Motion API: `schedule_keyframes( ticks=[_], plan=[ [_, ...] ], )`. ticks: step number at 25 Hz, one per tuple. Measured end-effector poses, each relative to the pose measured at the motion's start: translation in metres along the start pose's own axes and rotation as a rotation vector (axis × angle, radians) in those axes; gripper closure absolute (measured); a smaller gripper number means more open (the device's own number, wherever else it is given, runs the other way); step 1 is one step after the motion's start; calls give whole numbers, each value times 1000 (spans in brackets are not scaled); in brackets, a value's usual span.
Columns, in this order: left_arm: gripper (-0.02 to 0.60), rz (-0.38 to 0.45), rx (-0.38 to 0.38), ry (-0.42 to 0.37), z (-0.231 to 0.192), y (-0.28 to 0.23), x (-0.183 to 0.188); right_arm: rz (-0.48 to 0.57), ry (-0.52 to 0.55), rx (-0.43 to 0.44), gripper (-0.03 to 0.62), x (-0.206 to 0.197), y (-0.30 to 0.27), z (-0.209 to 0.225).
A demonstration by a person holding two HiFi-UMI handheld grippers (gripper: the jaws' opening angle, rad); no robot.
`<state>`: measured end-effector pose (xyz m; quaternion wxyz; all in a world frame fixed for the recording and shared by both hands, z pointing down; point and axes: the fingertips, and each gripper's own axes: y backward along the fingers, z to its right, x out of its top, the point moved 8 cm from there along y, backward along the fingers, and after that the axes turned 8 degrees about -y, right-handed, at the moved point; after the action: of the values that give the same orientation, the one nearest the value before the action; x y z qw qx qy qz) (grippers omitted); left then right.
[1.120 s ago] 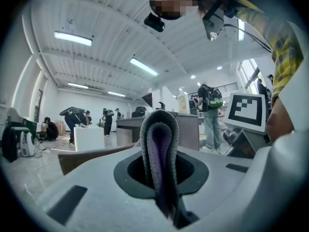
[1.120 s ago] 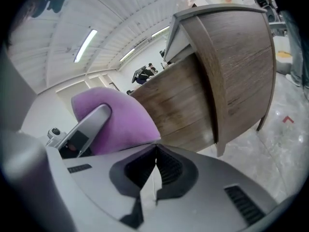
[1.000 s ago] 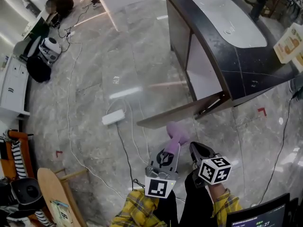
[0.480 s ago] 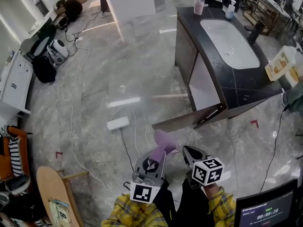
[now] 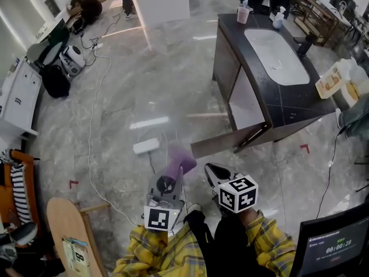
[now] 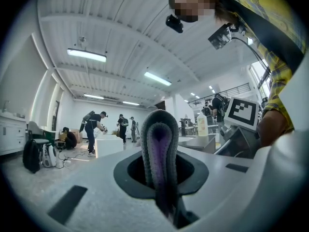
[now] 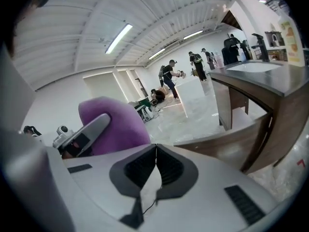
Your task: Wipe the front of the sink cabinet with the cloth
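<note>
At the bottom centre, the left gripper has its jaws clamped on a soft, fuzzy purple cloth, folded into a rounded loop that sticks out past the tips. Just to its right, the right gripper has its ribbed black pads pressed together, holding nothing. Beyond, at upper right, the dark sink cabinet with an oval white basin stands on a glossy grey marble floor, one brown door swung open.

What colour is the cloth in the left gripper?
Purple; the cloth shows best in the head view.
</note>
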<state>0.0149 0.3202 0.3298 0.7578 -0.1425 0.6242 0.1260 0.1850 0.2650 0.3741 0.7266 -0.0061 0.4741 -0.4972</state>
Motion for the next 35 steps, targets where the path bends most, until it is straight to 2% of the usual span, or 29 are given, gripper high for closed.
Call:
schedule_keyframes(
  ticks=[8,10,13,18,25,30,35],
  plan=[
    [546,60,118,13,-51,19,31,62,130,51,591,42,-4,-62],
    [546,78,130,5,-63,28,34,86,137,51,591,48,-8,-73],
    [546,86,130,34,-78,41,35,109,138,53,591,52,-15,-91],
    [546,70,161,33,-103,52,38,102,175,99,591,58,-29,-120],
    [546,62,214,27,-107,47,49,72,241,157,591,73,-35,-128],
    [546,44,243,-18,-103,31,55,57,280,186,591,85,-41,-120],
    [546,53,309,-23,-102,21,59,48,293,214,591,93,-41,-104]
  ],
)
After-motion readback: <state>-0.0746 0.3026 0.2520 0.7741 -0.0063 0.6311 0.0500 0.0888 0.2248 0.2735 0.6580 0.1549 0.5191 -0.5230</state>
